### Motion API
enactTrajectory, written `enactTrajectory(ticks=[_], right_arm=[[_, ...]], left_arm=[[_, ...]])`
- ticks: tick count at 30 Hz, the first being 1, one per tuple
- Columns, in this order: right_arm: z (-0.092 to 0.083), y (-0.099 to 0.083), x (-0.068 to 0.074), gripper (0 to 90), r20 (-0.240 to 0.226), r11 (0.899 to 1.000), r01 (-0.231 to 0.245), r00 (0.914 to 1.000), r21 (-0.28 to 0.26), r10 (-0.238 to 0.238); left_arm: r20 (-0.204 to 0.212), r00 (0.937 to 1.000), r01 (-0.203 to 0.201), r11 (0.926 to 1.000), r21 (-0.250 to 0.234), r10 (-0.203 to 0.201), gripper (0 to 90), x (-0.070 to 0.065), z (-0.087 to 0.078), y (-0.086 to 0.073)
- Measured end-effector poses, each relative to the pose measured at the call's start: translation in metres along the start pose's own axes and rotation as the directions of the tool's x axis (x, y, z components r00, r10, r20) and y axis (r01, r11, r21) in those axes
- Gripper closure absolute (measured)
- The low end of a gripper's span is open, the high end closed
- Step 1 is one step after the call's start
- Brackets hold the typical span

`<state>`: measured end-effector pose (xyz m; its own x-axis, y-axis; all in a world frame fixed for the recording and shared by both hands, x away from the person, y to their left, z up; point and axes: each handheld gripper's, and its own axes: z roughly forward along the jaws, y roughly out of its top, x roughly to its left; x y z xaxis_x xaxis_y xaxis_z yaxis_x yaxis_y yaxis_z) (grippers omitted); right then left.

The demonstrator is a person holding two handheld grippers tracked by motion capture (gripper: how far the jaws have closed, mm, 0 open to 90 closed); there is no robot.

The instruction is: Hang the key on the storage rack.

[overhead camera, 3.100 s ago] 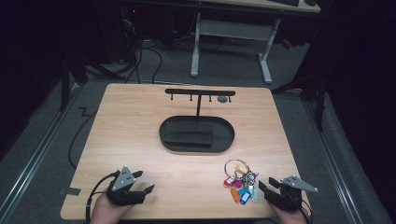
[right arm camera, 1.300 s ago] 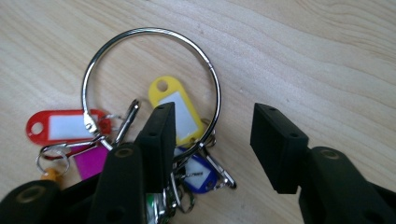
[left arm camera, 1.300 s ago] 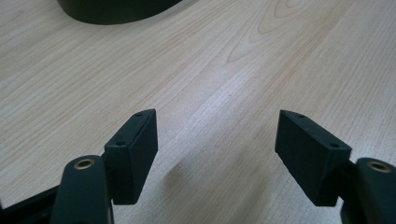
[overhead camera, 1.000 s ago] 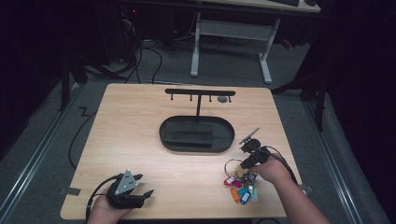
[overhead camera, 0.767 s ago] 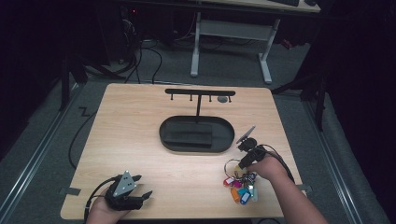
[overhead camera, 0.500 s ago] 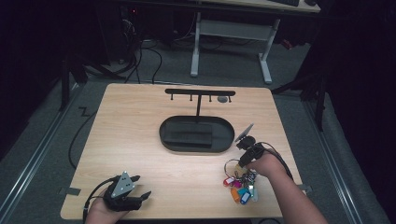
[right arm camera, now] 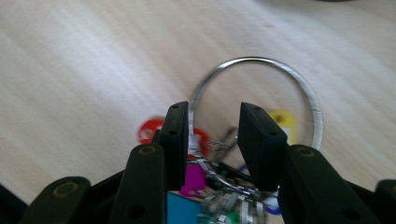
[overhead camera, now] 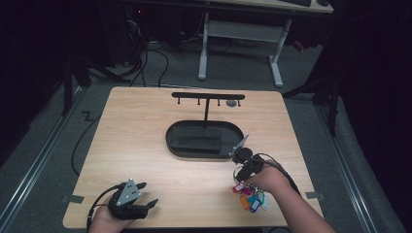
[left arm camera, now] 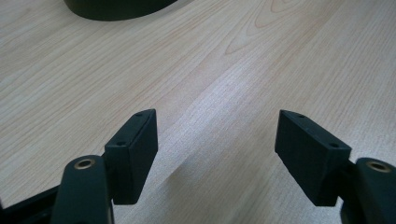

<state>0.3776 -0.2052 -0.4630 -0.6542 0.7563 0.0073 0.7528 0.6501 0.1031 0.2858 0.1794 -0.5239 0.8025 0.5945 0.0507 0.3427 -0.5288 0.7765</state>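
Dark lab: wooden test table (overhead camera: 145, 145), floor cables (overhead camera: 145, 58).

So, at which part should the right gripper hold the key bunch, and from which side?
Grip the big metal ring, not the plastic tags. It is thin and lies nearly flat, so the right gripper probably does best from above, one jaw inside the loop, at the bare arc away from the tags.

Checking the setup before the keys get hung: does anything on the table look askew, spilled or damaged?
Nothing stands out. The bunch of keys with coloured plastic tags lies in a loose heap near the light wooden table's right front edge, its large metal ring intact. The black T-shaped hook stand rises upright behind the black oval tray.
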Motion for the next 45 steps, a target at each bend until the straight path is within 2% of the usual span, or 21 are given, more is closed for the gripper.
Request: enactTrajectory(ticks=[4,7,9,10,12,13,15,18,21,23,24,27,31,34,35,37,43,45], right_arm=[[0.009,0.003,0.004,65.0,-0.011,0.999,0.019,0.9998,0.034,-0.018],[0.017,0.005,0.008,65.4,-0.003,0.998,0.0,1.0,0.061,0.0],[0.021,0.006,0.008,66.5,-0.008,0.998,0.011,0.9999,0.068,-0.01],[0.023,0.007,0.005,69.1,-0.005,0.997,0.067,0.9978,0.048,-0.066],[0.023,0.008,0.006,72.1,-0.016,0.997,0.03,0.9994,0.068,-0.029],[0.024,0.009,0.005,73.6,-0.021,0.997,0.045,0.9988,0.068,-0.043],[0.024,0.011,0.005,75.2,-0.039,0.996,0.014,0.9992,0.089,-0.01],[0.024,0.011,0.003,77.6,-0.06,0.995,-0.005,0.9981,0.097,0.011],[0.024,0.012,0.001,82.7,-0.082,0.995,-0.001,0.9966,0.097,0.009],[0.024,0.013,0.004,86.0,-0.076,0.995,0.011,0.9971,0.103,-0.003],[0.024,0.013,0.006,86.5,-0.069,0.995,0.026,0.9974,0.099,-0.019],[0.024,0.014,0.011,86.9,-0.052,0.993,0.034,0.9982,0.109,-0.029],[0.023,0.014,0.014,87.1,-0.024,0.989,0.101,0.9948,0.107,-0.099],[0.015,0.013,0.017,87.1,-0.021,0.988,0.121,0.9926,0.099,-0.119],[0.006,0.012,0.018,87.2,-0.005,0.987,0.138,0.9904,0.086,-0.138],[0.001,0.011,0.018,87.2,-0.002,0.987,0.141,0.99,0.076,-0.141],[-0.032,0.005,0.017,87.5,0.031,0.989,0.144,0.989,0.045,-0.145],[-0.043,0.003,0.016,87.7,0.056,0.988,0.146,0.9873,0.042,-0.149]], left_arm=[[0.002,1.0,0.003,1.0,0.001,-0.003,30.6,0.001,0.001,0.0],[0.003,1.0,-0.004,1.0,0.004,0.004,30.7,0.001,0.002,0.0],[0.003,1.0,-0.008,0.9999,0.007,0.008,30.7,0.0,0.002,0.0],[0.003,0.9999,-0.01,0.9999,0.009,0.01,30.7,0.0,0.002,0.0],[0.002,0.9999,-0.012,0.9999,0.008,0.012,30.7,0.0,0.002,0.0],[0.001,0.9999,-0.013,0.9999,0.008,0.013,30.7,0.0,0.001,0.0],[0.001,0.9999,-0.012,0.9999,0.005,0.012,30.8,0.0,0.0,0.0],[-0.002,0.9999,-0.014,0.9999,0.001,0.014,30.8,0.0,0.0,0.0],[-0.002,0.9999,-0.014,0.9999,0.001,0.014,30.8,0.0,0.0,0.0],[-0.003,0.9999,-0.017,0.9999,0.0,0.017,30.8,0.001,0.0,0.0],[-0.003,0.9999,-0.017,0.9999,0.0,0.017,30.8,0.001,0.0,0.0],[-0.001,0.9999,-0.017,0.9998,0.004,0.017,30.8,0.001,0.0,0.0],[-0.002,0.9999,-0.014,0.9999,0.004,0.014,30.8,0.001,0.0,-0.001],[-0.003,0.9999,-0.012,0.9999,0.003,0.012,30.8,0.001,0.0,-0.001],[-0.003,0.9999,-0.012,0.9999,0.006,0.012,30.8,0.001,0.0,-0.002],[-0.001,0.9999,-0.012,0.9999,0.008,0.012,30.8,0.001,-0.001,-0.002],[0.0,0.9999,-0.017,0.9998,0.009,0.017,30.9,0.0,-0.001,-0.002],[0.002,0.9999,-0.016,0.9998,0.009,0.016,30.8,0.0,-0.001,-0.002]])
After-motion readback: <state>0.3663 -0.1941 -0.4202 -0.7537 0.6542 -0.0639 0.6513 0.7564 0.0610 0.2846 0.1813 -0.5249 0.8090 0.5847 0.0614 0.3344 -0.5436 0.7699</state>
